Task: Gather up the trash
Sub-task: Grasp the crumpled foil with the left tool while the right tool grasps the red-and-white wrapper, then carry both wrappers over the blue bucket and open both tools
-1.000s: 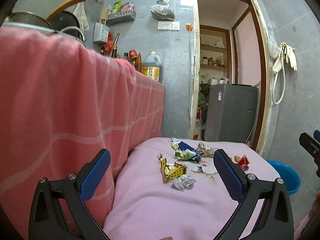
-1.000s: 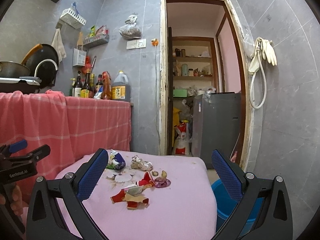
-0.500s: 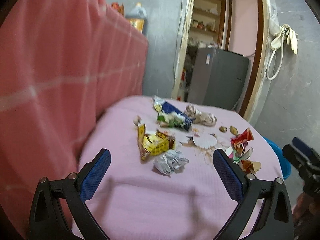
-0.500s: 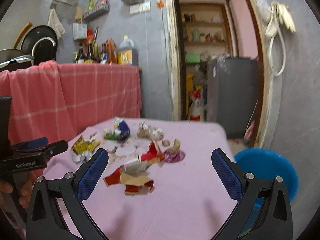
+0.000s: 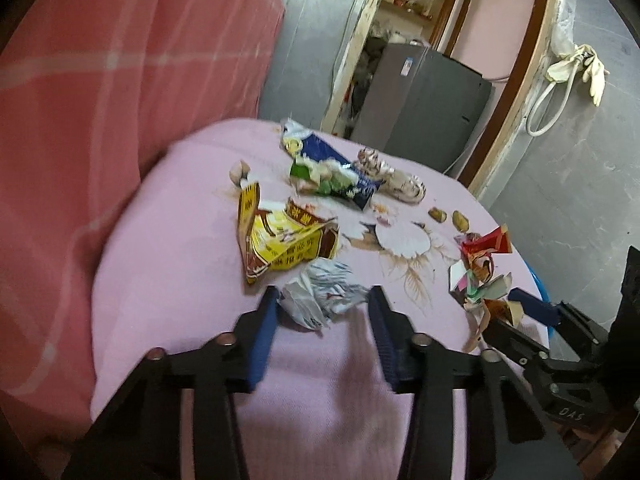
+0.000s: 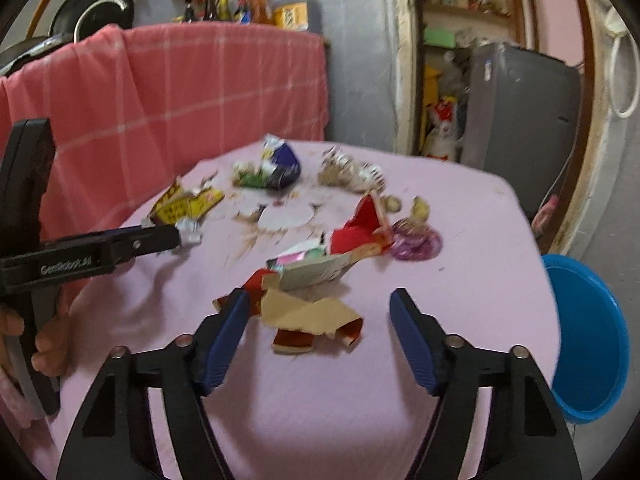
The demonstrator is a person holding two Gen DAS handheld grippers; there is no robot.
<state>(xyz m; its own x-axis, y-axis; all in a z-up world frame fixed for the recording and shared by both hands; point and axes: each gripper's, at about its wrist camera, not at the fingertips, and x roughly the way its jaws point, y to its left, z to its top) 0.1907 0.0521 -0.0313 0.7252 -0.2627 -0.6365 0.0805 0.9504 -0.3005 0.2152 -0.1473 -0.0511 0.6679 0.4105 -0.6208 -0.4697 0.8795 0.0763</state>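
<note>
Two claws hover low over the pink-clothed tabletop (image 5: 168,264): the left claw (image 5: 322,306), blurred, half-spread around a crumpled white paper wad (image 5: 322,296); the right claw (image 6: 320,308), spread, flanks torn red-and-tan cardboard scraps (image 6: 316,316) near its front edge.

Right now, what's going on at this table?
A person with a gripper in each hand is clearing litter off a pink-covered table. The left gripper has its jaws around a crumpled white wrapper, not visibly clamped. The right gripper is open at the torn red-and-tan carton pieces. Nothing is lifted yet. A blue basin sits beside the table on the right.
</note>
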